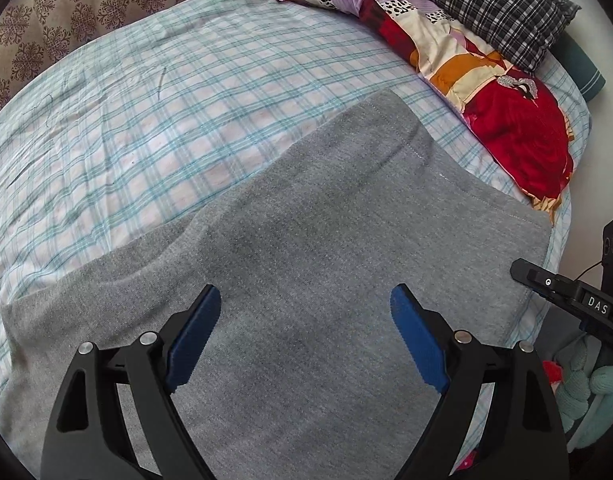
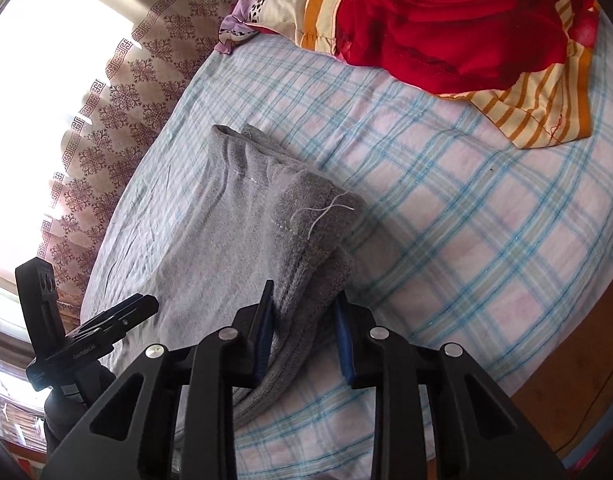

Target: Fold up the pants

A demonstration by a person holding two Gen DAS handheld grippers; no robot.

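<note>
both wrist views look steeply down, close over the bed (image 1: 146, 92).

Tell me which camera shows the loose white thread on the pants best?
The right wrist view. The thread lies in plain sight on the bunched hem of the pants, just past the right gripper. The left wrist view shows the pants spread flat, but no loose thread.

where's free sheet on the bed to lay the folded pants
Free: checked sheet between the grey pants and the patterned curtain; also sheet between the pants and the red floral pillow in the right wrist view. Crowded: the pillow end, with the checked pillow.
</note>
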